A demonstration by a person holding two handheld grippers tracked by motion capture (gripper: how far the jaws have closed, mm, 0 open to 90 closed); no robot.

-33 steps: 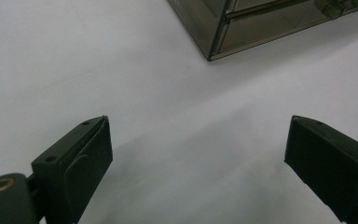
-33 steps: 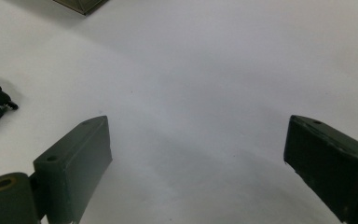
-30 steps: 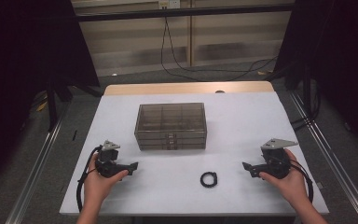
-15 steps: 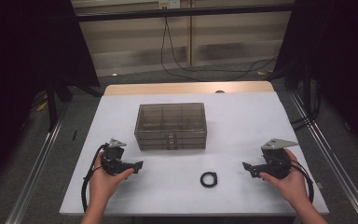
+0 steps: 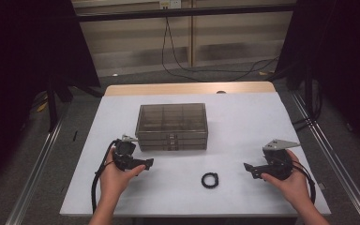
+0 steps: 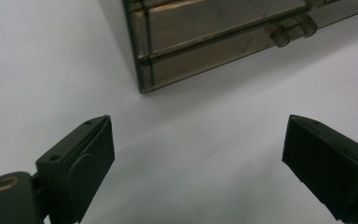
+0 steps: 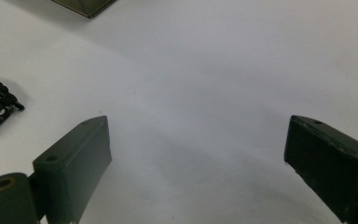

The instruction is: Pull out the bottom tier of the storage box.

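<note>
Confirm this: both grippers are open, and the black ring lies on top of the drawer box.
Not quite. The ring lies on the table, in front of the drawer box, between the left gripper and right gripper, as the high view shows. Both grippers are open.

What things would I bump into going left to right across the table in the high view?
Left claw → drawer box → black ring → right claw.

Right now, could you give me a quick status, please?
Left gripper and right gripper open, empty. Drawer box shut, black ring loose on table. Nothing between.
</note>
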